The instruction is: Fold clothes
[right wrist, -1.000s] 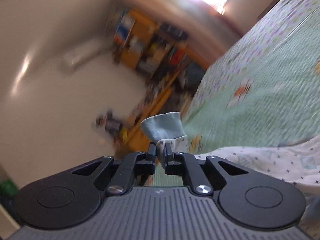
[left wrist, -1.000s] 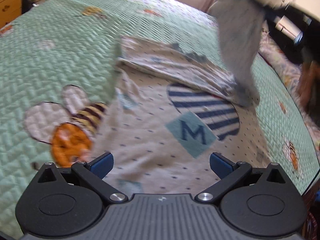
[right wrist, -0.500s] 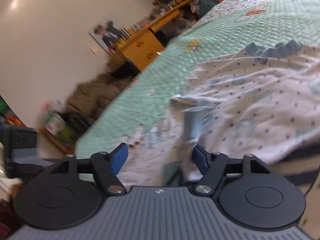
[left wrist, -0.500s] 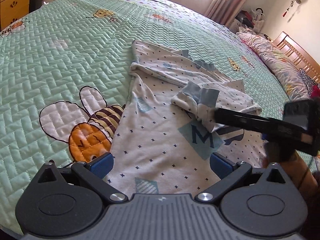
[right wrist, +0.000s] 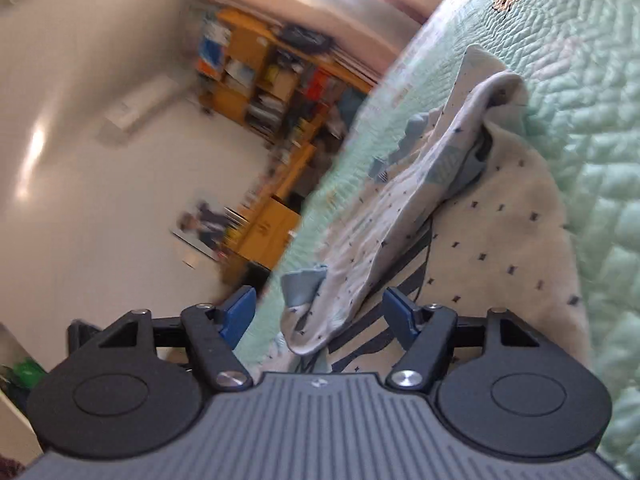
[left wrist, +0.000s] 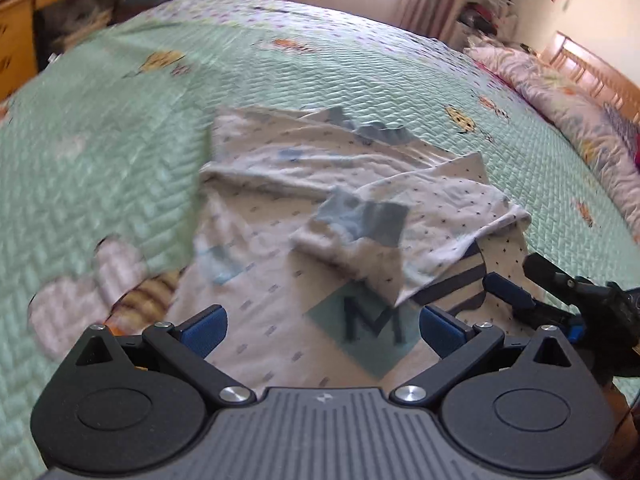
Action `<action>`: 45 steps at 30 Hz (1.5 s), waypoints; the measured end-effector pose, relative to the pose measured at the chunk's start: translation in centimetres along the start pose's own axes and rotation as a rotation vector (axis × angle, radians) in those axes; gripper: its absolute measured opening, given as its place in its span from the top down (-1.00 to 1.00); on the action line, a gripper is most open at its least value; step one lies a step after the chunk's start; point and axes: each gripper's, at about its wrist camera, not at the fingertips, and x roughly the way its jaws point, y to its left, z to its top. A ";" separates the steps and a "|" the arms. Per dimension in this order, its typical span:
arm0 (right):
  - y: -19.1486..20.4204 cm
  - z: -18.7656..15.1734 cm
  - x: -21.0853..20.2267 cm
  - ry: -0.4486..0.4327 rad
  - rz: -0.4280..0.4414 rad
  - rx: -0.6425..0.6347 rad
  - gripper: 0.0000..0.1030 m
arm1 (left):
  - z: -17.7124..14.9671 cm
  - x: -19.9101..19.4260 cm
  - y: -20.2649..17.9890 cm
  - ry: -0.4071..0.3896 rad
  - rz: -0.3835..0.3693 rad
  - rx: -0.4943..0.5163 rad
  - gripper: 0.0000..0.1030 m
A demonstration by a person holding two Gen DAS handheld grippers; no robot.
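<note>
Green quilt (left wrist: 360,92) is carrying a dotted shirt (left wrist: 280,320), lying flat. Left gripper (left wrist: 320,322) and right gripper (right wrist: 320,312) are both hanging wide, gripping nothing. One sleeve (left wrist: 420,216) is lying folded across; the rest is waiting, I think.

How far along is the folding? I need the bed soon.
Done: one sleeve lies folded across the shirt on the bedspread. In hand: nothing; the left hand-held gripper and right hand-held gripper are both open. Left: the remaining folds; the body lies spread flat.
</note>
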 end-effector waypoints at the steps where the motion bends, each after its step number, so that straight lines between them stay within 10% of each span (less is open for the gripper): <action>1: -0.2 0.0 0.0 -0.005 0.012 0.006 -0.35 | 0.3 0.4 -0.4 -0.011 0.007 -0.006 -0.98; 9: -2.0 0.0 -0.3 -0.042 0.087 0.065 -0.28 | 1.1 4.7 -3.7 -0.064 0.105 -0.020 -0.89; 22: -3.2 0.8 -1.0 -0.067 0.163 0.126 -0.26 | 1.5 5.1 -1.6 -0.111 0.110 -0.203 0.61; 39: -5.2 0.6 -2.7 -0.080 0.202 0.154 -0.26 | 9.4 -2.1 -6.6 -0.439 -0.058 0.037 0.64; 45: -5.4 0.6 -3.0 -0.078 0.206 0.159 -0.26 | 7.2 4.5 -2.3 -0.306 0.106 0.098 0.40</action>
